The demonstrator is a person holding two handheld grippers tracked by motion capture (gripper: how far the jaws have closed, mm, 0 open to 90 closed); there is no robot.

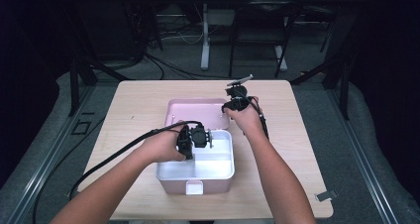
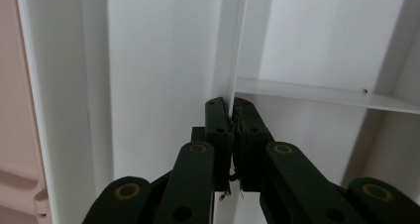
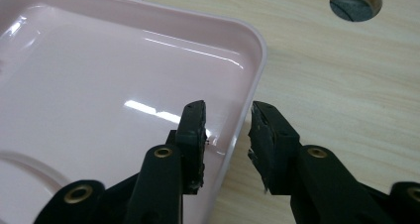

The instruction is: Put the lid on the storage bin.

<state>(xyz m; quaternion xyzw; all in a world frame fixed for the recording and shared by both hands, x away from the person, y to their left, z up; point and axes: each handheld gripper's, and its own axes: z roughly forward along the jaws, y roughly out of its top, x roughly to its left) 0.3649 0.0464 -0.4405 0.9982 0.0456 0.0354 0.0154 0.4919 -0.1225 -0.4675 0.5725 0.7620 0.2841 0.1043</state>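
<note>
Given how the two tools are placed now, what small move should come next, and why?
Probably close the right tool. Its jaws stand open astride the rim of the glossy pink plastic lid, one inside and one outside, so no grip is made yet. The left tool is already shut on the thin white divider of the pink box's white insert tray.

High view: fixed above the near edge, facing forward and down, far enough to take in the whole table (image 1: 148,100). Left gripper view: very close, looking into the white tray (image 2: 163,60) (dividers fill it). Right gripper view: close, angled down at the pink lid (image 3: 99,65) rim; both shared with the high view.
</note>
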